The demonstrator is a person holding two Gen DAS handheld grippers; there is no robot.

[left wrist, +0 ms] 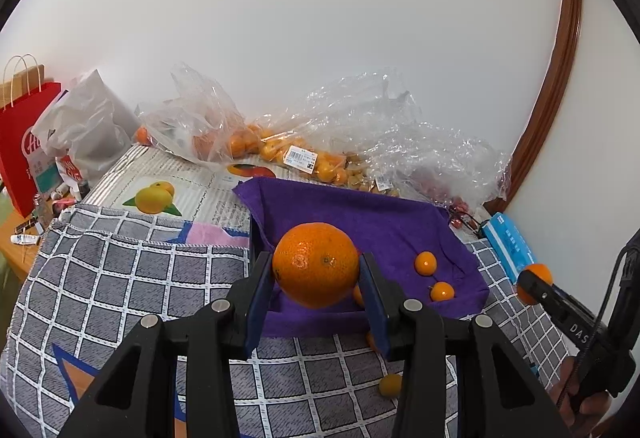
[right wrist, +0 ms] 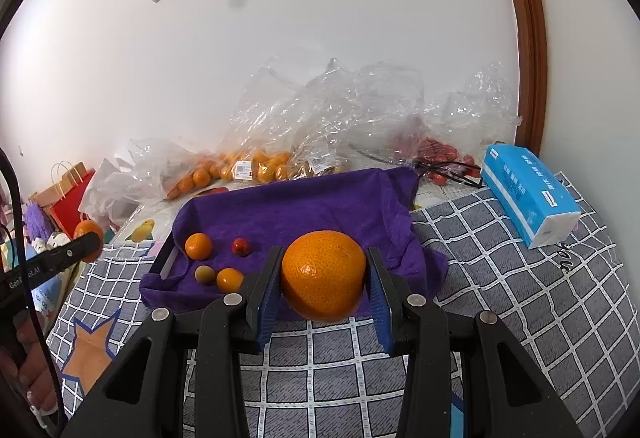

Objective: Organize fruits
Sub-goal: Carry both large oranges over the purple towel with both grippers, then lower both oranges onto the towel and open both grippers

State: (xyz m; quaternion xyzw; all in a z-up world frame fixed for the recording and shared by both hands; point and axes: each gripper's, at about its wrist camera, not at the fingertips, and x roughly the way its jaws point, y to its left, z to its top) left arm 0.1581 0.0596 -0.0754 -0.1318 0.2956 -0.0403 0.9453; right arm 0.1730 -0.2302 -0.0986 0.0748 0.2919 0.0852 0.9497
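My left gripper point(left wrist: 317, 272) is shut on a large orange point(left wrist: 316, 264), held above the near edge of a purple cloth point(left wrist: 360, 222) that lines a tray. My right gripper point(right wrist: 323, 278) is shut on another large orange point(right wrist: 324, 275), also above the purple cloth point(right wrist: 304, 210). On the cloth lie a small tangerine point(right wrist: 198, 246), a red fruit point(right wrist: 241, 246), a greenish fruit point(right wrist: 204, 273) and a kumquat point(right wrist: 229, 278). Each gripper shows at the other view's edge: the right one point(left wrist: 534, 284), the left one point(right wrist: 89, 235).
Clear plastic bags of small oranges point(left wrist: 296, 154) and red fruits point(right wrist: 440, 154) lie along the wall. A blue tissue pack point(right wrist: 528, 194) sits at the right. A red paper bag point(left wrist: 20, 154) stands left. A small fruit point(left wrist: 390, 385) lies on the checked blanket point(left wrist: 140, 278).
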